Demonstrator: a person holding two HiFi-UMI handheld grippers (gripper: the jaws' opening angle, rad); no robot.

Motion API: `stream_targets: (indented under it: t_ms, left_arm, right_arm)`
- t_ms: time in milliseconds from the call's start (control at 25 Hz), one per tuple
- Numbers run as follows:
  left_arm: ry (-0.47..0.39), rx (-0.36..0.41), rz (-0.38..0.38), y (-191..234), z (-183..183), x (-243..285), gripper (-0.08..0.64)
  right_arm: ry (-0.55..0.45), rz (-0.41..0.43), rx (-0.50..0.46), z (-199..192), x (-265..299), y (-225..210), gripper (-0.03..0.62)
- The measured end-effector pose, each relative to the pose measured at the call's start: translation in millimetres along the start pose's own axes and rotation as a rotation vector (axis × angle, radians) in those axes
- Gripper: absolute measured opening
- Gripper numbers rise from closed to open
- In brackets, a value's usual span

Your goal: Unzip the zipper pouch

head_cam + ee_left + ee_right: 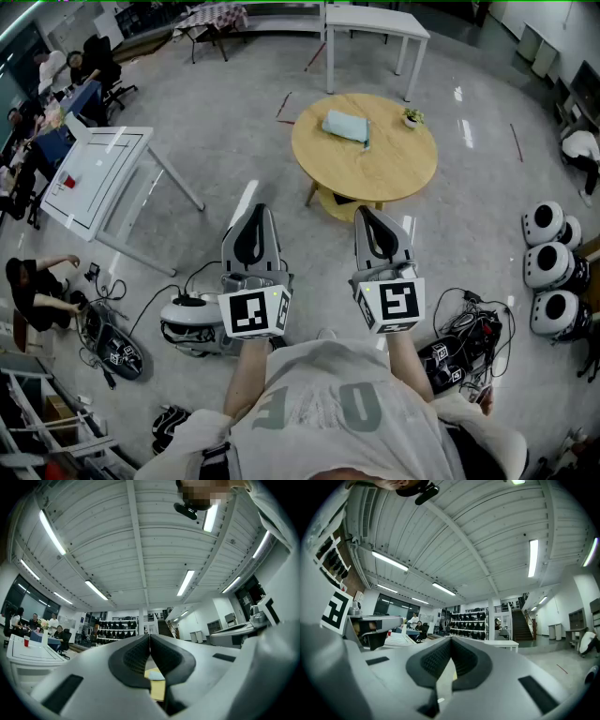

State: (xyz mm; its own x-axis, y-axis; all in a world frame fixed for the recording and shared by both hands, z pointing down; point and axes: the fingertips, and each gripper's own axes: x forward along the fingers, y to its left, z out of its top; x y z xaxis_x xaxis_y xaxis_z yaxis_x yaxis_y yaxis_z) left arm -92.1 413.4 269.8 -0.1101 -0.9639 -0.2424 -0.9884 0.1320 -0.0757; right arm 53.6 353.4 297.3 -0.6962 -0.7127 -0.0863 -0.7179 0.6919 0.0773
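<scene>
The person is standing on the grey floor and holding both tools up in front of the chest; the left gripper (256, 214) is pointing forward with its jaws pressing together on nothing, and its own view (150, 637) is showing the dark pads meeting along one line; the right gripper (367, 216) is sitting just beside it, likewise closed and empty, as the right gripper view (451, 640) is showing. The zipper pouch (345, 127), pale blue-green, is lying flat on the round wooden table (375, 183), well ahead of both grippers and touched by neither; a small potted plant (412, 117) is standing on the same top, near its far right edge. A white table (94, 178) is standing off to the left; both gripper views are looking up at a ribbed ceiling (140, 536) with strip lights.
</scene>
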Motion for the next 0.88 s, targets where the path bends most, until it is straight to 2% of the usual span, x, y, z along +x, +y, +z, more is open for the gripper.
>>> stream_targets:
  t_ms: [560, 880]
  left_arm:
    - [0.018, -0.003, -0.026, -9.0, -12.3, 10.3, 0.028]
    - [0.030, -0.041, -0.037, -10.6, -24.9, 21.6, 0.029]
  right_arm:
    - [0.005, -0.016, 0.068, -13.1, -3.0, -12.9, 0.029]
    - [0.027, -0.052, 0.093, -24.4, 8.0, -28.7, 0.029]
